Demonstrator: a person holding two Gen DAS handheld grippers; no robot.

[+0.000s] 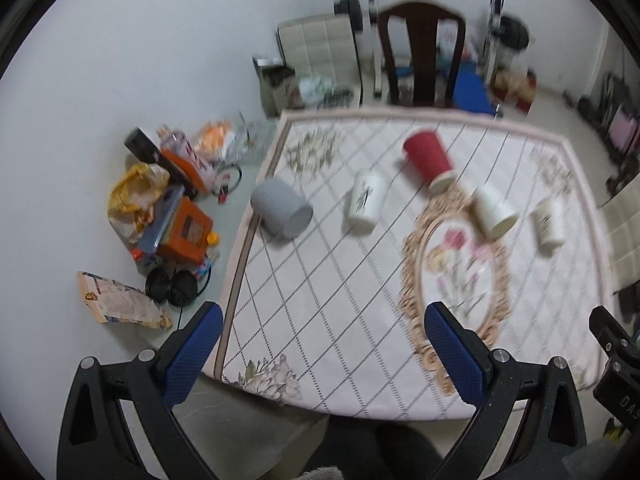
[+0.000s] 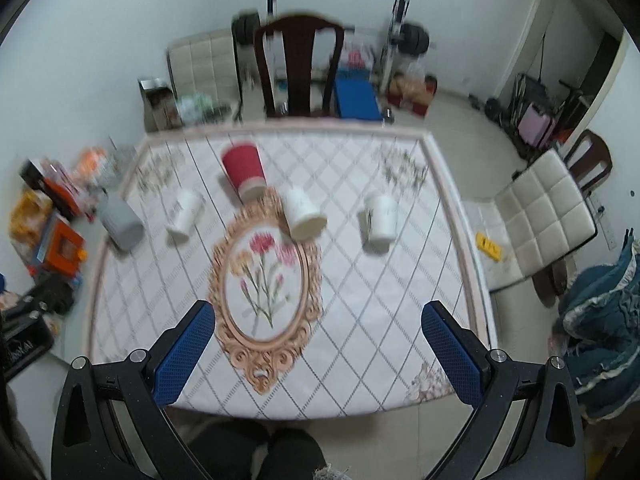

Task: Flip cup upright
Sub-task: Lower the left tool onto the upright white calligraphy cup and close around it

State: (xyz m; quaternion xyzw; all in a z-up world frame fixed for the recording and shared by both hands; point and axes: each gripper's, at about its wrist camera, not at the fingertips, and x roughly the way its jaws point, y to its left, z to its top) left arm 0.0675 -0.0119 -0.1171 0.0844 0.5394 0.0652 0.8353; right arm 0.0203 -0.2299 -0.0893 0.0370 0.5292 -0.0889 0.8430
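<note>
Across the table [image 2: 400, 340], five cups lay tipped: grey cup [image 2: 122, 222], red cup [image 2: 244, 174], three white. None righted. Both grippers, left gripper [image 1: 326, 350] and right gripper [image 2: 318, 350], hung empty, jaws apart, near my edge.

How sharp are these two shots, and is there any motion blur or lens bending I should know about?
Left wrist view: the red paper cup and far dark wooden chair are smeared, while the blue padded fingers stay crisp. Right wrist view: the same blur, heaviest at the left-edge clutter; the patterned table mat edges bow from fisheye distortion.
</note>
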